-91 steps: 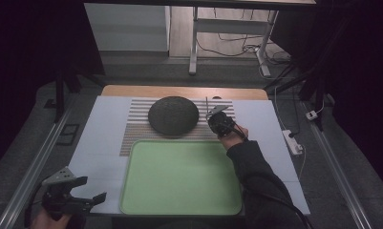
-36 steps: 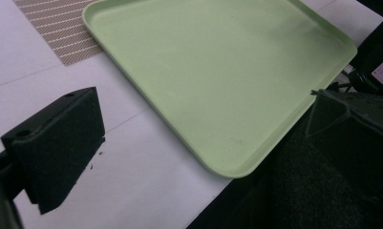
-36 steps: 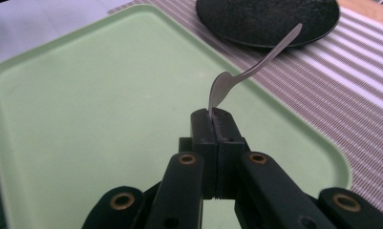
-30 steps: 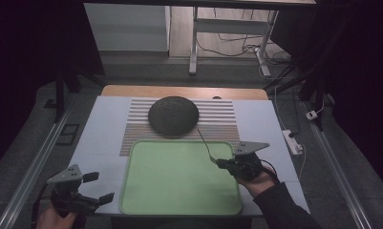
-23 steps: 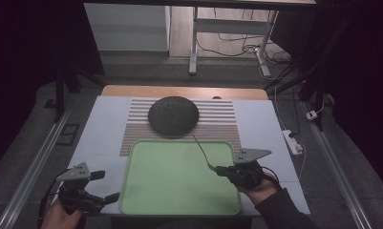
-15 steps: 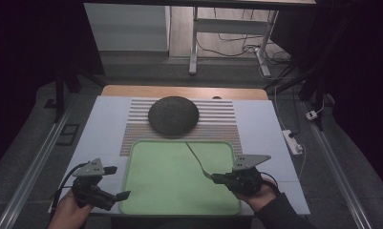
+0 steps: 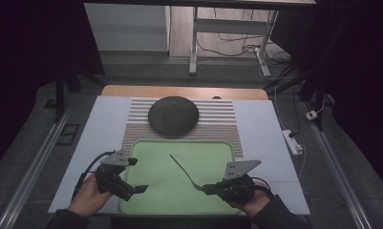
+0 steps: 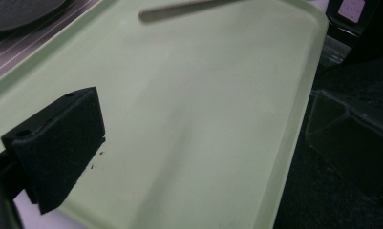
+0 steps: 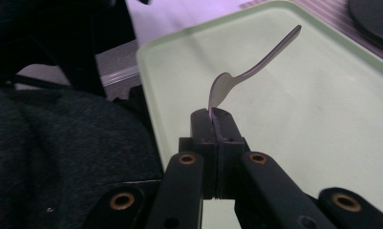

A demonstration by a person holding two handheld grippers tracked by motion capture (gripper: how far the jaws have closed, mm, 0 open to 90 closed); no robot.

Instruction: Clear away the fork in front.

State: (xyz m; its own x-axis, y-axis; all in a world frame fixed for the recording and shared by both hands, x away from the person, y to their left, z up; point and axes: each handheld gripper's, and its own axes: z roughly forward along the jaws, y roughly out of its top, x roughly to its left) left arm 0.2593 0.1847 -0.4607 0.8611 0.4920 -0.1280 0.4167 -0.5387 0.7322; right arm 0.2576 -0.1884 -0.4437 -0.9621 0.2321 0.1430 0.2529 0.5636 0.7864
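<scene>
High view shows a white table (image 7: 103,124) with a light green tray (image 7: 179,191) lying on it near the person. Past the tray, toward 12 o'clock, a striped mat (image 7: 218,126) holds a dark round lid-like thing (image 7: 173,115).

At about 5 o'clock of the tray, the right gripper (image 7: 206,188) is held in the person's right hand (image 7: 249,202). Its two black jaws are pressed together on a metal spoon (image 7: 182,169). In the right gripper view, the jaws pinch the bowl end of the spoon (image 9: 249,71), and the thin handle sticks up and away over the tray (image 9: 323,143). The spoon is not touching the tray there as far as I can see.

At about 7 o'clock of the tray, the left gripper (image 7: 136,188) is held in the left hand (image 7: 86,198). One jaw reaches over the tray edge. In the left gripper view, one black jaw sits above the green tray (image 8: 203,133), and I cannot tell if the jaws are apart or together. The blurry spoon handle (image 8: 189,8) is at the top.
</scene>
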